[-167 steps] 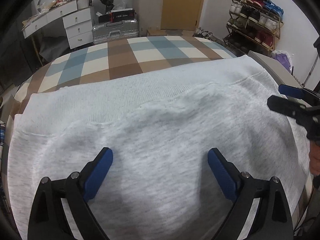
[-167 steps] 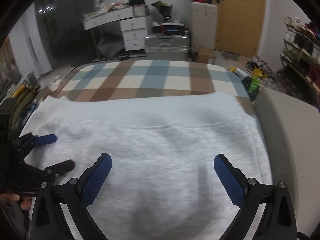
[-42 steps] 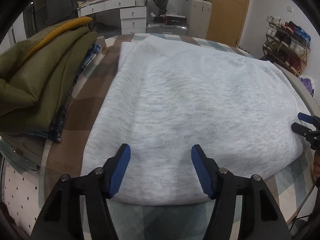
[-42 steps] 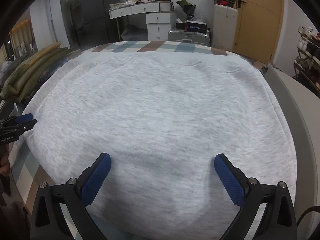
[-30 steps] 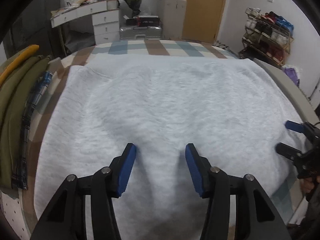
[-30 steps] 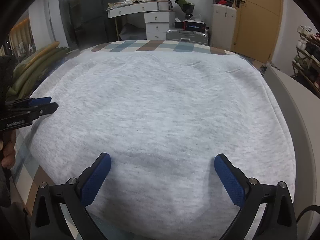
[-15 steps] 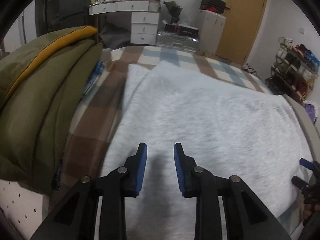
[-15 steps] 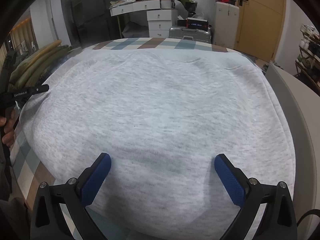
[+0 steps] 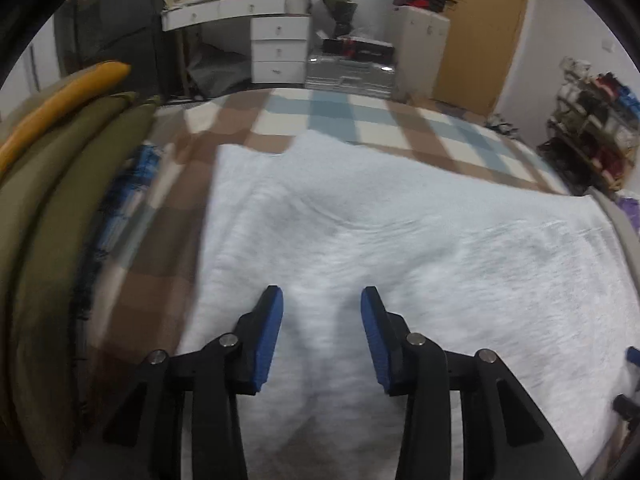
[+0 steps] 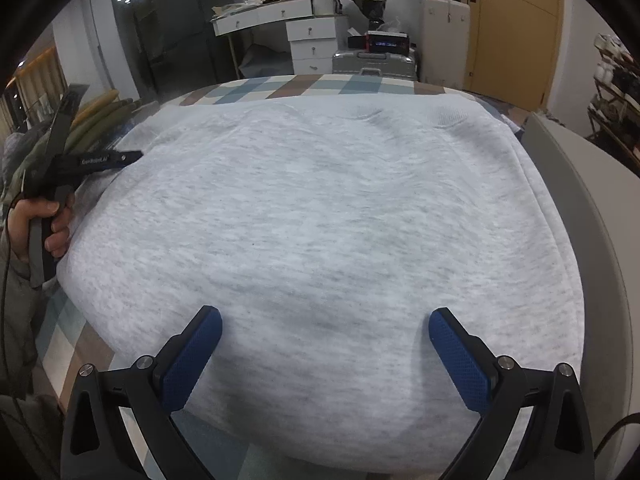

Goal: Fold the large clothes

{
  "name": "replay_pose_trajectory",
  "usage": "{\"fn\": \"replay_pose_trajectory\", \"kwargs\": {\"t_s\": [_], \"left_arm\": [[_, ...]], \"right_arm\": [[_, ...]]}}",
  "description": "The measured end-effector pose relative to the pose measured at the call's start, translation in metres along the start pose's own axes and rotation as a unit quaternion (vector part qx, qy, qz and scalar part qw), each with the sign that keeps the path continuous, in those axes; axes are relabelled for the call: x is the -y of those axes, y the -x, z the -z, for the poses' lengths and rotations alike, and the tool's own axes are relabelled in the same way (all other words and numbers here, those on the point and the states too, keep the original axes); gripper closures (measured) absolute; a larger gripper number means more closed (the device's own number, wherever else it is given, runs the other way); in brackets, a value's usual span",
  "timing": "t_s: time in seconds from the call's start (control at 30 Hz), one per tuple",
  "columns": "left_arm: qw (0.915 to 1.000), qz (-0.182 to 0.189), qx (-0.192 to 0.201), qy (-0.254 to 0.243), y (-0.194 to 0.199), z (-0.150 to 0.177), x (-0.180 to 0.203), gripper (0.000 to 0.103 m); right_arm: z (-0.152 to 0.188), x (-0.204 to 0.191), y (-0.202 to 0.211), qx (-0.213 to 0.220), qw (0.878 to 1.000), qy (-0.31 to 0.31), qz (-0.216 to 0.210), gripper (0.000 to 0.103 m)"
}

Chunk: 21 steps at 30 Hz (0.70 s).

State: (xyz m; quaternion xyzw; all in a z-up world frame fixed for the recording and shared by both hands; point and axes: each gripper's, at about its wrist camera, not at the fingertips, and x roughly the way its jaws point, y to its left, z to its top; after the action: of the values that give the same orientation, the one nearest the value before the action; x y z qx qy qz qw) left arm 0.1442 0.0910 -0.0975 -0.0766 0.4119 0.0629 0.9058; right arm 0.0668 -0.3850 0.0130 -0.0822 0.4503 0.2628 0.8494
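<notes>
A large light-grey sweatshirt (image 10: 328, 216) lies folded flat on the checked bed cover, and it also shows in the left wrist view (image 9: 400, 248). My left gripper (image 9: 322, 304) hovers over the sweatshirt's left part, its jaws partly open with nothing between them. It appears from the side in the right wrist view (image 10: 132, 156) at the garment's left edge. My right gripper (image 10: 325, 322) is wide open and empty above the sweatshirt's near edge. Its tips show at the right edge of the left wrist view (image 9: 630, 376).
A stack of folded olive and yellow clothes (image 9: 52, 168) lies on the bed's left side, over a blue plaid garment (image 9: 120, 200). The checked bed cover (image 9: 340, 116) extends behind. A grey ledge (image 10: 596, 208) runs along the right. Drawers, a suitcase and a shoe rack stand beyond.
My left gripper's jaws have opened a little wider and it has moved forward along the sweatshirt's left side. The right gripper has stayed in place, wide open.
</notes>
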Motion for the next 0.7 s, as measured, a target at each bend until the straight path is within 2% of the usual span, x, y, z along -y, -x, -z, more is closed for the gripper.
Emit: {"fn": "replay_pose_trajectory", "kwargs": {"t_s": [0.07,0.17,0.27,0.37,0.43,0.5,0.53,0.57,0.6,0.63,0.67,0.7], "left_arm": [[0.9998,0.015,-0.002,0.011,0.003,0.005,-0.007,0.082],[0.9999,0.005,0.000,0.009,0.014,0.000,0.004,0.086],[0.9983,0.050,0.029,-0.011,0.025,-0.021,0.031,0.086],[0.9956,0.067,0.038,-0.054,0.012,-0.041,0.059,0.086],[0.9955,0.058,0.017,-0.073,-0.014,-0.049,0.068,0.086],[0.9966,0.054,-0.004,-0.063,-0.036,-0.047,0.061,0.084],[0.9968,0.059,-0.014,-0.053,-0.046,-0.045,0.054,0.083],[0.9967,0.072,-0.013,-0.037,-0.048,-0.043,0.045,0.083],[0.9968,0.075,-0.010,-0.027,-0.043,-0.045,0.042,0.082],[0.9980,0.059,-0.007,-0.022,-0.041,-0.045,0.036,0.082],[0.9991,0.039,-0.002,-0.014,-0.039,-0.044,0.031,0.083],[0.9995,0.030,-0.002,0.001,-0.037,-0.043,0.028,0.092]], "right_arm": [[-0.006,0.011,0.004,0.006,1.000,-0.021,0.017,0.000],[-0.025,0.039,0.009,0.013,0.996,-0.093,0.014,0.001],[-0.053,0.062,0.009,0.025,0.988,-0.151,0.029,0.001],[-0.088,0.066,-0.006,0.036,0.988,-0.146,0.045,0.004],[-0.110,0.062,-0.026,0.040,0.989,-0.134,0.052,0.006],[-0.127,0.057,-0.054,0.032,0.990,-0.106,0.088,0.006],[-0.131,0.058,-0.071,0.019,0.990,-0.100,0.102,0.016],[-0.132,0.059,-0.089,-0.002,0.990,-0.098,0.105,0.031],[-0.128,0.061,-0.101,-0.016,0.991,-0.095,0.096,0.033],[-0.125,0.063,-0.101,-0.005,0.992,-0.097,0.084,0.044],[-0.125,0.063,-0.096,0.000,0.993,-0.092,0.067,0.067],[-0.125,0.061,-0.085,0.010,0.993,-0.089,0.074,0.074]]}}
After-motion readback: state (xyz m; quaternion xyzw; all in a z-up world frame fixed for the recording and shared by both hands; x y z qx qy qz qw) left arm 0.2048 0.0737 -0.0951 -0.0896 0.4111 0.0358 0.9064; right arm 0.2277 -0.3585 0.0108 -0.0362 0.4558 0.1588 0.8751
